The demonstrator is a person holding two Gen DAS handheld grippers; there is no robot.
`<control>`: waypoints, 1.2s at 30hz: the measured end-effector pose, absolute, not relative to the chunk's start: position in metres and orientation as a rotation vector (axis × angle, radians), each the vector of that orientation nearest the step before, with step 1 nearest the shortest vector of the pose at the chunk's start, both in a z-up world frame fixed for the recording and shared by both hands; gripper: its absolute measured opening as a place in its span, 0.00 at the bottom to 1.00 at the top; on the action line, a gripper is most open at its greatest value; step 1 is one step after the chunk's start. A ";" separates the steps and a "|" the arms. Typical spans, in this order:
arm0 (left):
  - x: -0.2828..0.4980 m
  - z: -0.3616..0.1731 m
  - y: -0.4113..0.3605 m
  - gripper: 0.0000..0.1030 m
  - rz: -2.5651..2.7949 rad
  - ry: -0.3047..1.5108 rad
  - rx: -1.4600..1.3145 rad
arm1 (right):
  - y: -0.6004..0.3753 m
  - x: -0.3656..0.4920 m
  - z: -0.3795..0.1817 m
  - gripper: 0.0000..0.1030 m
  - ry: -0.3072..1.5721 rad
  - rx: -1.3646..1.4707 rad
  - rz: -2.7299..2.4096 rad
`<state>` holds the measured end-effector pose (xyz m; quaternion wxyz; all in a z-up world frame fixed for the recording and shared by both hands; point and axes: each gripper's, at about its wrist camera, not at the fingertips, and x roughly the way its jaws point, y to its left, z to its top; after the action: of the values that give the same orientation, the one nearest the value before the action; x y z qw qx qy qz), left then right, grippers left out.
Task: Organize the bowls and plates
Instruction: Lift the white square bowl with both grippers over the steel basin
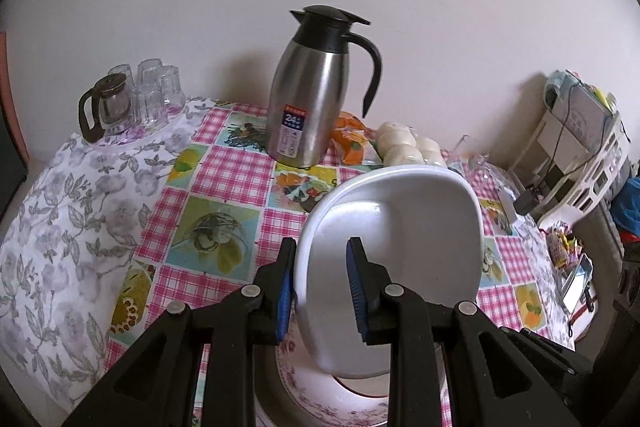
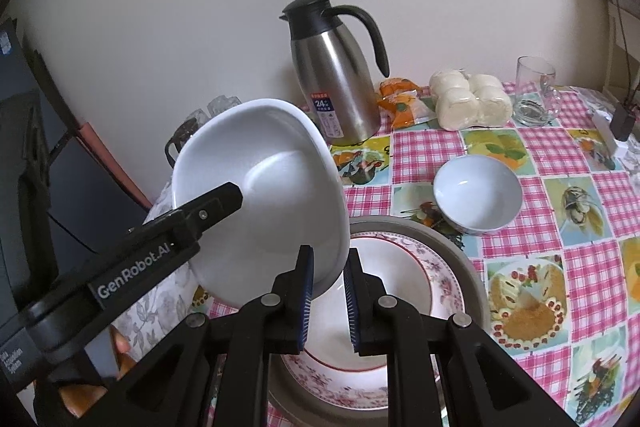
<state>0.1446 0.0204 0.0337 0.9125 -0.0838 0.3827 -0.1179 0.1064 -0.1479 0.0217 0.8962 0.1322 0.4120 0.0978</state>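
Bowl (image 2: 260, 195), white and tilted, hangs over a floral plate (image 2: 404, 263) stacked on a grey plate (image 2: 472, 267), at the bench's (image 1: 224, 167) 6 o'clock edge. Left tongs (image 1: 320, 287) straddle its rim, slightly parted; right tongs (image 2: 326, 295) grip its lower rim. A small empty bowl (image 2: 478, 193) sits at 2 o'clock, a steel jug (image 2: 336, 75) at 12 by the wall.
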 end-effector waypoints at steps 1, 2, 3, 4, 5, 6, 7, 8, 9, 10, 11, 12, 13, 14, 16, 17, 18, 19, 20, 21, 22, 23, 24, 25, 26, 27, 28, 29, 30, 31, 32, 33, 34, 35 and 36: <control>0.142 0.035 0.017 0.25 -0.245 0.787 -0.162 | -0.151 0.104 0.022 0.16 0.849 0.279 0.204; 0.141 0.035 0.015 0.25 -0.245 0.787 -0.154 | -0.154 0.102 0.022 0.16 0.846 0.283 0.206; 0.139 0.035 0.013 0.25 -0.245 0.786 -0.145 | -0.155 0.101 0.023 0.16 0.844 0.287 0.207; 0.137 0.036 0.010 0.25 -0.243 0.786 -0.136 | -0.158 0.099 0.023 0.16 0.840 0.292 0.208; 0.136 0.036 0.008 0.25 -0.241 0.786 -0.131 | -0.159 0.098 0.023 0.16 0.837 0.292 0.209; 0.134 0.036 0.006 0.25 -0.240 0.787 -0.127 | -0.160 0.097 0.023 0.16 0.834 0.292 0.209; 0.133 0.036 0.005 0.25 -0.238 0.788 -0.122 | -0.161 0.094 0.023 0.16 0.832 0.293 0.210; 0.132 0.036 0.004 0.25 -0.237 0.790 -0.119 | -0.163 0.093 0.023 0.16 0.831 0.297 0.212; 0.130 0.036 0.003 0.25 -0.237 0.792 -0.117 | -0.165 0.092 0.023 0.16 0.831 0.302 0.214; 0.129 0.036 0.002 0.25 -0.237 0.794 -0.118 | -0.167 0.091 0.023 0.16 0.831 0.311 0.215; 0.127 0.036 0.001 0.25 -0.239 0.797 -0.119 | -0.168 0.089 0.023 0.16 0.831 0.316 0.214; 0.125 0.035 0.000 0.25 -0.242 0.799 -0.118 | -0.169 0.088 0.023 0.16 0.829 0.319 0.212; 0.124 0.034 -0.001 0.25 -0.243 0.800 -0.117 | -0.170 0.086 0.023 0.17 0.827 0.319 0.208; 0.123 0.034 -0.002 0.25 -0.243 0.801 -0.116 | -0.171 0.085 0.022 0.17 0.827 0.316 0.206; 0.119 0.032 -0.003 0.25 -0.239 0.805 -0.111 | -0.171 0.082 0.022 0.17 0.830 0.312 0.202; 0.118 0.031 -0.003 0.25 -0.238 0.809 -0.112 | -0.171 0.081 0.021 0.17 0.831 0.312 0.202; 0.116 0.030 -0.003 0.26 -0.239 0.810 -0.114 | -0.171 0.080 0.021 0.17 0.833 0.312 0.201; 0.115 0.029 -0.002 0.25 -0.240 0.814 -0.118 | -0.171 0.079 0.021 0.17 0.834 0.310 0.199; 0.114 0.028 -0.002 0.25 -0.241 0.818 -0.119 | -0.171 0.078 0.021 0.17 0.835 0.308 0.198; 0.114 0.026 -0.002 0.25 -0.239 0.822 -0.120 | -0.171 0.077 0.020 0.17 0.837 0.306 0.197; 0.113 0.025 -0.002 0.25 -0.236 0.829 -0.121 | -0.170 0.076 0.020 0.17 0.840 0.303 0.196; 0.113 0.024 -0.002 0.25 -0.236 0.833 -0.121 | -0.170 0.075 0.020 0.17 0.841 0.300 0.195; 0.113 0.022 -0.002 0.25 -0.235 0.838 -0.123 | -0.169 0.074 0.019 0.17 0.843 0.296 0.193; 0.113 0.021 -0.001 0.25 -0.235 0.844 -0.126 | -0.169 0.073 0.019 0.18 0.844 0.292 0.193; 0.113 0.021 0.000 0.25 -0.235 0.848 -0.129 | -0.168 0.073 0.018 0.18 0.846 0.287 0.193; 0.114 0.021 0.000 0.25 -0.235 0.850 -0.132 | -0.167 0.073 0.017 0.18 0.850 0.285 0.193; 0.114 0.020 0.001 0.26 -0.237 0.851 -0.135 | -0.167 0.074 0.016 0.18 0.853 0.283 0.193; 0.114 0.020 0.001 0.26 -0.240 0.852 -0.136 | -0.167 0.074 0.015 0.18 0.856 0.283 0.192; 0.115 0.020 0.001 0.25 -0.241 0.853 -0.137 | -0.167 0.074 0.014 0.18 0.860 0.284 0.191; 0.115 0.020 0.001 0.25 -0.243 0.856 -0.137 | -0.167 0.075 0.013 0.18 0.864 0.284 0.189; 0.116 0.018 0.001 0.25 -0.244 0.863 -0.138 | -0.167 0.076 0.012 0.18 0.869 0.284 0.187; 0.117 0.017 0.002 0.25 -0.245 0.870 -0.140 | -0.167 0.076 0.011 0.18 0.872 0.282 0.185; 0.118 0.016 0.001 0.26 -0.246 0.877 -0.141 | -0.167 0.077 0.009 0.18 0.875 0.282 0.182; 0.119 0.015 0.002 0.25 -0.248 0.882 -0.143 | -0.167 0.077 0.009 0.18 0.878 0.281 0.180; 0.121 0.013 0.002 0.25 -0.250 0.890 -0.147 | -0.167 0.078 0.007 0.18 0.884 0.281 0.177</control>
<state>0.1207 0.0017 0.0128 0.8924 -0.0709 0.4290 -0.1207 0.0777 -0.1675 0.0074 0.8906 0.1355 0.4257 0.0854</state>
